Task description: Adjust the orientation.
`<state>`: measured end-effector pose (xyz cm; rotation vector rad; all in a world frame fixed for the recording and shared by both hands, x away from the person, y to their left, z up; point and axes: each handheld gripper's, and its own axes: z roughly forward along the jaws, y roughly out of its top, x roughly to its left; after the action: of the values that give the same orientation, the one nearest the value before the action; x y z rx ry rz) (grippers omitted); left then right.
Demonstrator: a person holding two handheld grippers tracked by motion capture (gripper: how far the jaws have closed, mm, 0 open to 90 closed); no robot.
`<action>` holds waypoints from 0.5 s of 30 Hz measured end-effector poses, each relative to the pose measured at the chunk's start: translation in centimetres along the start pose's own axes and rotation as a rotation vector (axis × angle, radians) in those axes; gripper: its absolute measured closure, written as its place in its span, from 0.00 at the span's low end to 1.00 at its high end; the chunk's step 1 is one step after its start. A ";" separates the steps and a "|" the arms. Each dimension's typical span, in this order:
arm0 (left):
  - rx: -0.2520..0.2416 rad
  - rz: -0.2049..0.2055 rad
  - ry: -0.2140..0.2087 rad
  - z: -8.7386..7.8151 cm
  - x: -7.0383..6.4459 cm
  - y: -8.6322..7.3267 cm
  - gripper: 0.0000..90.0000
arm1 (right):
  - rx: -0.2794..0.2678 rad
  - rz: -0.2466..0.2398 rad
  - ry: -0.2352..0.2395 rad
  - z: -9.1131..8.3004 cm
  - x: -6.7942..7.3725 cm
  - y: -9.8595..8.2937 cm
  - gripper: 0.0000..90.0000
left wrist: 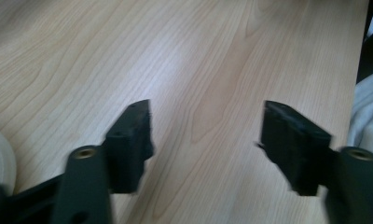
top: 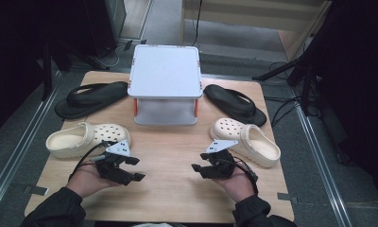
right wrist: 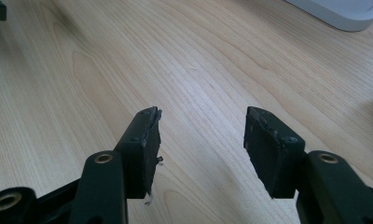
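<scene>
Bare table (top: 170, 156) between both grippers; cream clogs (top: 83, 138) flanking, rack (top: 166, 85) beyond.

Left gripper (top: 139, 169) and right gripper (top: 194, 167): matte black two-jaw tools, each topped by a grey three-cornered plate with small dark holes, and trailing thin black cables over the hand. Jaws: blocky black pads on angular arms, each arm carrying a brass-coloured threaded insert. The right gripper's pad edges look frayed. Both forearms wear black sleeves (top: 55, 208).
</scene>
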<state>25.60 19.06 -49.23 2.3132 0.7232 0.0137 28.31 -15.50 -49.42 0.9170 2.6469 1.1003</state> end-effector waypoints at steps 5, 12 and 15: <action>0.000 -0.043 0.045 -0.7 0.4 -0.2 0.48 | -0.004 0.001 -0.004 0.0 -0.2 0.0 0.51; -0.011 -0.066 0.066 -2.3 0.7 0.1 0.47 | -0.011 -0.013 -0.021 0.5 -0.4 0.1 0.49; -0.022 -0.074 0.083 -2.8 0.9 -0.1 0.47 | -0.003 0.006 0.009 0.7 -0.4 0.3 0.50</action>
<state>25.72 21.29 -47.31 2.2745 0.8461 0.0843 28.99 -15.14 -49.81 0.9221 2.6503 1.1125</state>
